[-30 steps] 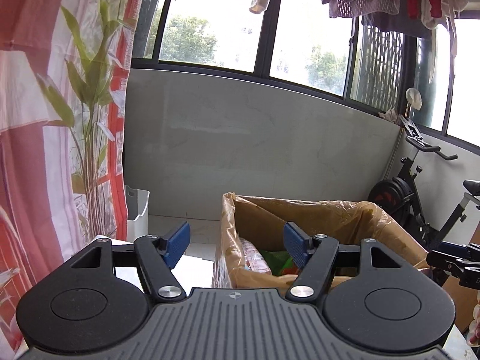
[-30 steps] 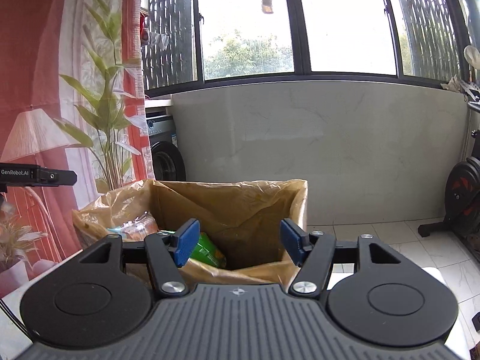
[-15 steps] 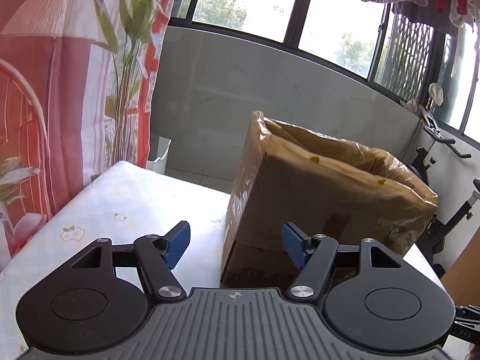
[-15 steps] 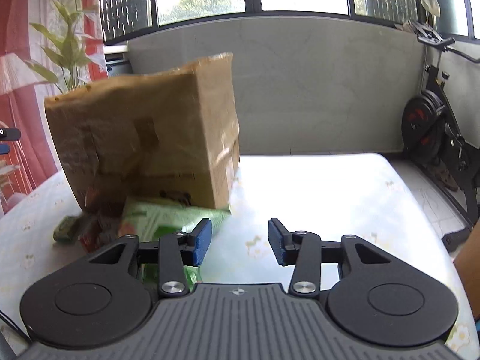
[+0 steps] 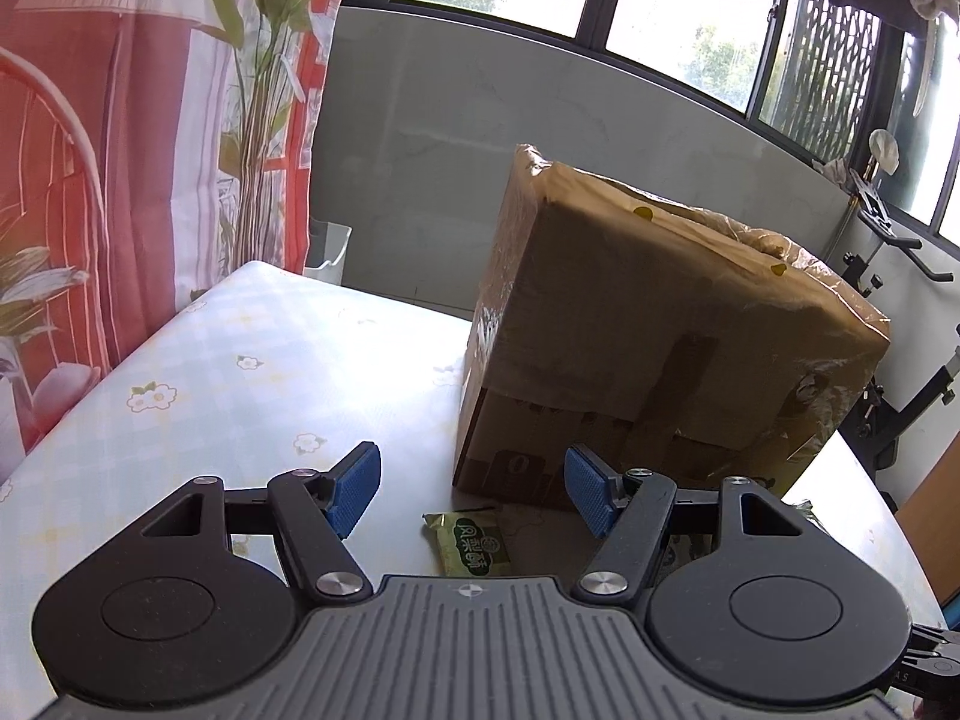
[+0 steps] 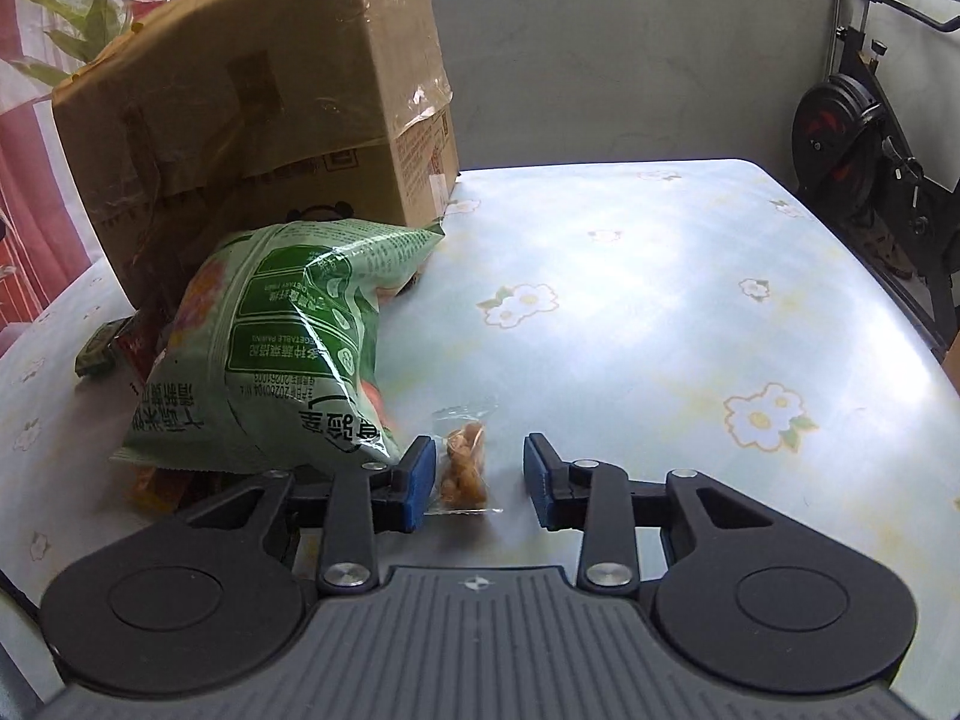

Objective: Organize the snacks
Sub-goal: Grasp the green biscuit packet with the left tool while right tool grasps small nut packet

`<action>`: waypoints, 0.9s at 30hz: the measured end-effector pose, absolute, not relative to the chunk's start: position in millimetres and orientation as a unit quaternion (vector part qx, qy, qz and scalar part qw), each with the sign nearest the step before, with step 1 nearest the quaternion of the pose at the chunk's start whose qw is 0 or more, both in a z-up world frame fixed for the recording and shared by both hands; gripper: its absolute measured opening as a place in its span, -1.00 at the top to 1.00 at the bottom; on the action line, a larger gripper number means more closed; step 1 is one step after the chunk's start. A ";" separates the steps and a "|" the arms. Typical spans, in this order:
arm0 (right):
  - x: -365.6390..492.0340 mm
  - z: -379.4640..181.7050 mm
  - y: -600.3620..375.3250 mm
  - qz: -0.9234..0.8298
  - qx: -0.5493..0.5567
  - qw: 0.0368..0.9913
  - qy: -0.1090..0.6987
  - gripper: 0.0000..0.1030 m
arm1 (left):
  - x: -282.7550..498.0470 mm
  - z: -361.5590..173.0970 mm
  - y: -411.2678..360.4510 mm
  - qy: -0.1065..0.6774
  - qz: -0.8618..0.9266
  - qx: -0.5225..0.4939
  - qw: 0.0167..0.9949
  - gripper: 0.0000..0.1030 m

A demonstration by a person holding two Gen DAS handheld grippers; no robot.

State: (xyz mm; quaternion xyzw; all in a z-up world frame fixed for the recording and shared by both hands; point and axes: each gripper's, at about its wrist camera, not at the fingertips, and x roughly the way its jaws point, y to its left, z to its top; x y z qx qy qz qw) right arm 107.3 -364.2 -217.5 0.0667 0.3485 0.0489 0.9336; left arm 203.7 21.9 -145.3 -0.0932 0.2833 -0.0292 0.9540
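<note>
On the table [image 6: 630, 252] ahead of me, the cardboard box [image 6: 252, 114] stands at eleven o'clock from my right gripper [image 6: 477, 474], with the big snack bag [image 6: 282, 348] leaning in front of it. A small clear packet [image 6: 462, 462] lies between that gripper's jaws, nearer the nine o'clock one. From my left gripper [image 5: 471, 498], the box is at one o'clock and a small flat packet [image 5: 471, 543] lies at twelve, just before the box.

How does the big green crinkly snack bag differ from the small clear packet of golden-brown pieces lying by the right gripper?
The big green snack bag is opaque, printed and puffy; the small clear packet is see-through and shows its pieces. The bag is much larger and leans against the cardboard box; the packet lies flat, apart from it. The packet sits between the right gripper's closing jaws, ungripped; the bag is beside them. Both rest on the flowered tablecloth.
</note>
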 end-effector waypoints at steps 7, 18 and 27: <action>113.7 -218.3 -363.3 0.062 0.061 0.932 0.351 0.66 | 207.7 -154.5 22.2 0.302 -0.027 -0.095 0.948 -0.36; 141.9 -211.6 -371.6 0.057 0.077 0.952 0.291 0.66 | 223.0 -181.2 21.1 0.353 -0.033 -0.087 0.931 -0.36; 129.9 -219.3 -368.2 0.061 0.080 0.959 0.267 0.66 | 251.4 -210.8 8.4 0.389 -0.030 -0.068 0.918 -0.37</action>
